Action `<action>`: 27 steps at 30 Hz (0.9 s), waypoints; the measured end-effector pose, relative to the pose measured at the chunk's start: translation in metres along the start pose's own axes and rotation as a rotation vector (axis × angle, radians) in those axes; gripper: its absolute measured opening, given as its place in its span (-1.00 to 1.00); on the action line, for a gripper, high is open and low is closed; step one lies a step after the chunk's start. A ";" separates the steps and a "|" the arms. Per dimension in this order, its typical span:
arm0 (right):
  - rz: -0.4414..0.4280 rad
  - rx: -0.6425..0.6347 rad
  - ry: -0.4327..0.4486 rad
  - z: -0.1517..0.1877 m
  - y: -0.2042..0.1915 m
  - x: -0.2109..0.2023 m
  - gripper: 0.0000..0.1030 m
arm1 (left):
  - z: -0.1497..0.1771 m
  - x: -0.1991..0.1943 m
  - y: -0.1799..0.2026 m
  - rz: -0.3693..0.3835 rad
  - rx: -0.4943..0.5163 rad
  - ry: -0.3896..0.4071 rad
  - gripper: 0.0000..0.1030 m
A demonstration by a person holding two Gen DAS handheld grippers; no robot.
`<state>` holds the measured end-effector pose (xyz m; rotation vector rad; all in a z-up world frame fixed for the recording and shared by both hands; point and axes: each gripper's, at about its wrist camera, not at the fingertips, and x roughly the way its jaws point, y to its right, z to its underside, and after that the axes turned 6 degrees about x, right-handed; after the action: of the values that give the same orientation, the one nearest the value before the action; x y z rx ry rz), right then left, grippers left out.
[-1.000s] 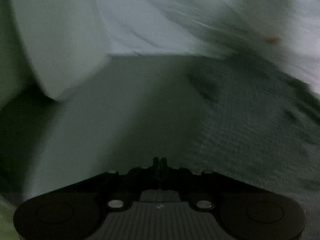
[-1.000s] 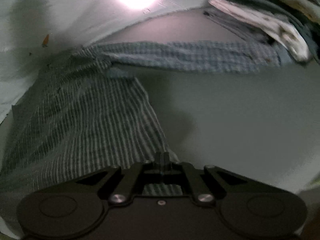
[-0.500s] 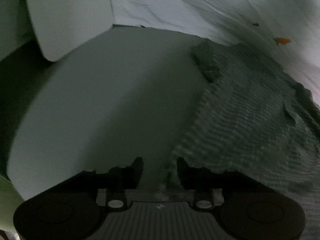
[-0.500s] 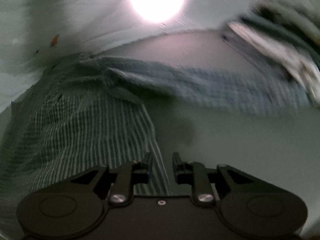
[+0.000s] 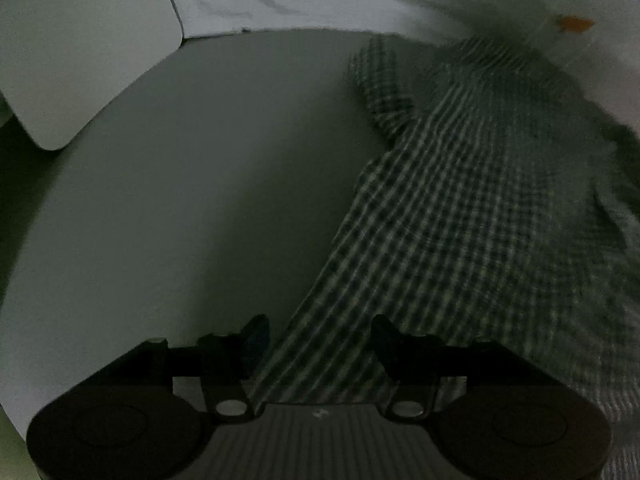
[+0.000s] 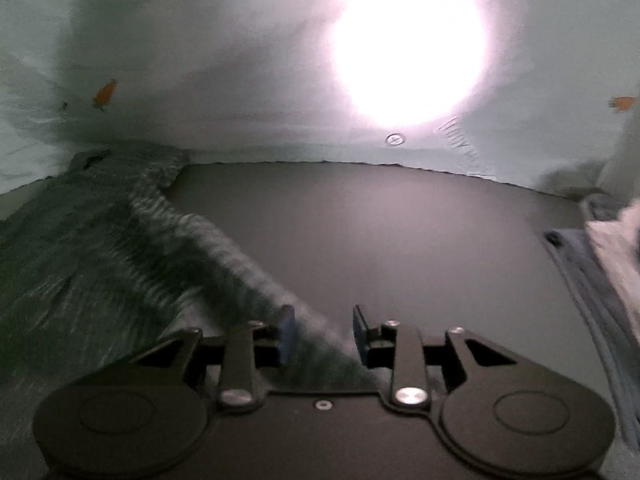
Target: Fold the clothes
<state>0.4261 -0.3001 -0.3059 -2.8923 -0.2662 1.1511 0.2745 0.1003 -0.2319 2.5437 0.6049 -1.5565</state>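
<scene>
Our left gripper has its jaws apart and opening; the edge of the shirt lies between them, but the pads stand clear of the cloth on both sides. Our right gripper is likewise apart and opening, a narrow tongue of the same shirt running up between its fingers without being pinched.

In the left view the shirt lies flat on the table, filling the right half of the picture. Its long axis runs from our jaws up and to the right toward the wall, and its checks read clearly. One sleeve lies beside the body near the far end, pointing away from us.

In the right view the shirt sits on the left side, badly blurred, so we cannot read its pattern there. A long folded strip runs slantwise from the far left corner down to our fingers.

Only the left view shows a pale rounded panel standing at the far left corner of the table. Only the right view shows a bright glare on the wall and a heap of other clothes at the right edge, well apart from the shirt. An orange mark on the wall shows in both views.
</scene>
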 end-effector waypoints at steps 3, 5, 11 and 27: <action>-0.066 -0.030 -0.025 -0.010 -0.004 0.028 -0.23 | -0.007 0.004 0.006 0.001 0.005 -0.013 0.31; -0.135 -0.062 -0.029 -0.012 -0.013 0.038 -0.09 | -0.012 0.006 0.011 -0.016 0.026 -0.014 0.42; -0.155 -0.324 -0.052 -0.011 -0.052 0.074 -0.07 | -0.021 0.012 0.009 -0.026 0.003 -0.040 0.65; -0.333 -0.365 -0.221 -0.032 -0.039 0.093 -0.64 | -0.021 0.022 -0.006 0.027 -0.061 -0.043 0.83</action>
<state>0.5088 -0.2448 -0.3431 -2.8335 -1.0193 1.4828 0.2979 0.1183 -0.2407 2.4575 0.6013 -1.5552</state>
